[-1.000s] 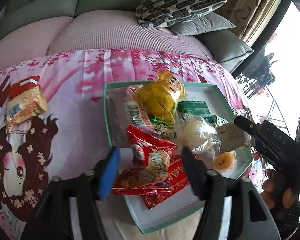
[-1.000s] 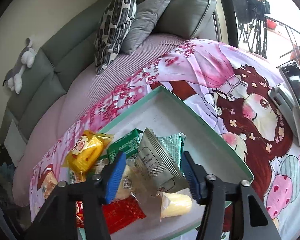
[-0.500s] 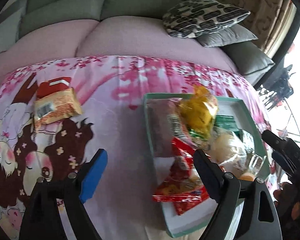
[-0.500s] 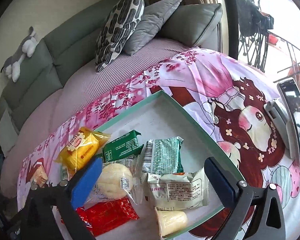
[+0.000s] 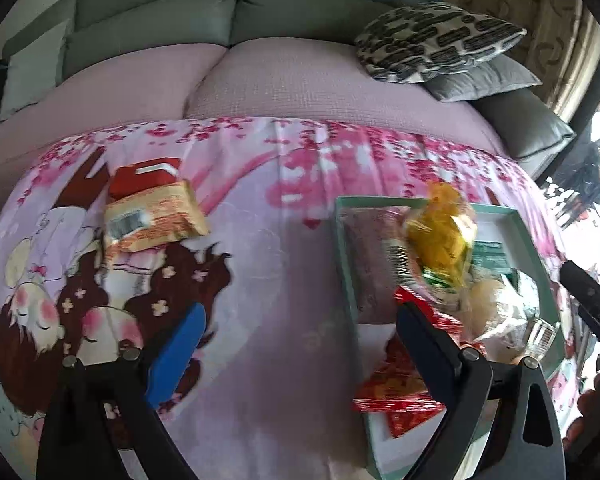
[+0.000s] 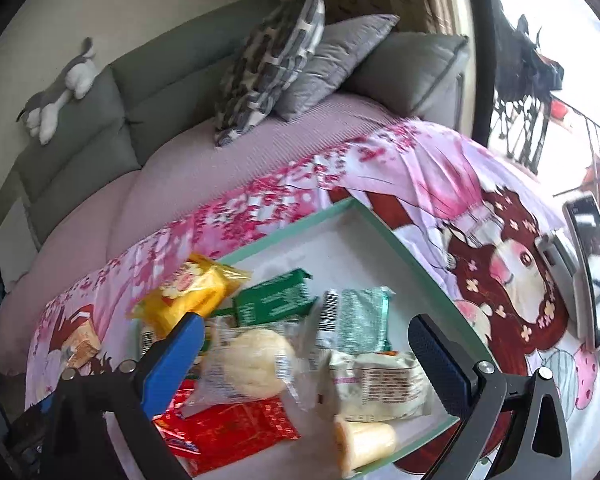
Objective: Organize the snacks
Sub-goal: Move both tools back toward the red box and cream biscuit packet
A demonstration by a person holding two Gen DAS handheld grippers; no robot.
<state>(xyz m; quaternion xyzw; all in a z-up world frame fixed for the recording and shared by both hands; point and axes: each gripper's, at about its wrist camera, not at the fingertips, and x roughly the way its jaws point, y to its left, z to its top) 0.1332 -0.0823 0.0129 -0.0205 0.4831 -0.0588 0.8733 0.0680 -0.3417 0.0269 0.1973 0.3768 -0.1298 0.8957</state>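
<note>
Left gripper (image 5: 300, 344): fingers spread wide, empty, above the pink cartoon-print cloth (image 5: 260, 280) beside the shallow green-rimmed white tray (image 5: 342, 240). Left view alone shows clearly the lone orange-and-red snack packet (image 5: 152, 208) lying on the cloth, well apart from the tray.

Right gripper (image 6: 304, 340): fingers spread wide, empty, over the tray (image 6: 404, 248). Right view alone shows the tray's contents plainly: red foil packet (image 6: 240, 432), clear-wrapped pale bun (image 6: 256, 364), white printed pouch (image 6: 380, 384), yellow packet (image 6: 192, 292), dark green packet (image 6: 274, 300).

Beyond: lilac-covered grey sofa (image 6: 100, 120), patterned cushion (image 6: 272, 60), grey-and-white plush toy (image 6: 64, 88) on the backrest.
</note>
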